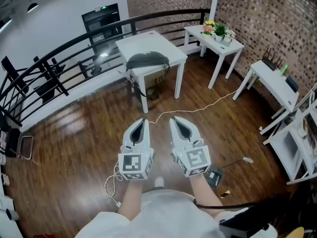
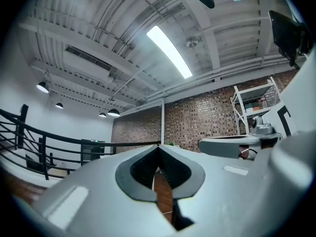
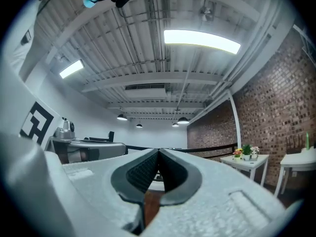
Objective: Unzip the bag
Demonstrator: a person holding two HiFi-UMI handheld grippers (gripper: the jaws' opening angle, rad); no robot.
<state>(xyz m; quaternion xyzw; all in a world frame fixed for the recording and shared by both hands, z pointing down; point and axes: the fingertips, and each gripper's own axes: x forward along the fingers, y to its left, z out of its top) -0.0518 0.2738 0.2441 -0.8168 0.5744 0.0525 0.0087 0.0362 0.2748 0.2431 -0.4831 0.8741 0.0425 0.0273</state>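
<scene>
A grey bag lies on a white square table far ahead, across the wooden floor. My left gripper and right gripper are held side by side in front of the person's body, well short of the table, both shut with nothing between the jaws. In the left gripper view the left gripper points level, at the brick wall and ceiling. The right gripper in its own view does the same. The bag shows in neither gripper view.
A black railing runs behind the table. A white side table with flower pots stands at the brick wall, with white shelving at right. A white cable crosses the floor. A cardboard box sits under the table.
</scene>
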